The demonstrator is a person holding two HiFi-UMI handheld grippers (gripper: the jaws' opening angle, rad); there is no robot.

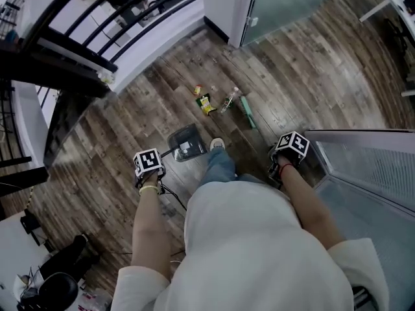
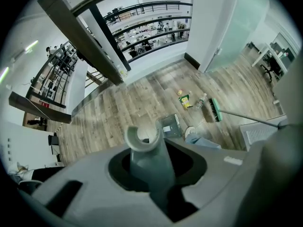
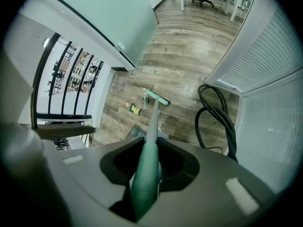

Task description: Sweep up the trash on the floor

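- Floor [image 1: 305, 76]: grey-brown wood planks with a streaked grain and a matt finish, laid in staggered rows.
- Railing [image 1: 97, 24]: black bars and a dark handrail, curving along the floor edge at upper left. The left gripper view shows further railed floor levels beyond it.
- Glass panel [image 1: 292, 2]: frosted pale green and smooth, set beside a white wall corner [image 1: 220, 2].
- Slatted panel [image 1: 382, 167]: white with fine ribs, standing at the person's right.
- Cables [image 3: 218, 117]: black, looped on the floor near the slatted panel.
- Trash: a yellow-green wrapper [image 1: 207, 103], a small orange scrap [image 1: 197, 90] and a clear plastic bottle [image 1: 227, 100], lying close together on the floor ahead of the person.
- Broom head [image 1: 247, 111]: a green strip with bristles, resting on the floor just beside the bottle.
- Dustpan [image 1: 187, 143]: grey and scoop-shaped, down at floor level, near the trash and next to a white shoe [image 1: 217, 144].
- Left gripper [image 1: 149, 167]: clenched round the dustpan handle [image 2: 147, 160], a grey-green tube with a hooked, open-curled end.
- Right gripper [image 1: 288, 151]: clamped on the broom handle [image 3: 147, 169], a smooth green grip narrowing to a pale shaft that runs down to the broom head.
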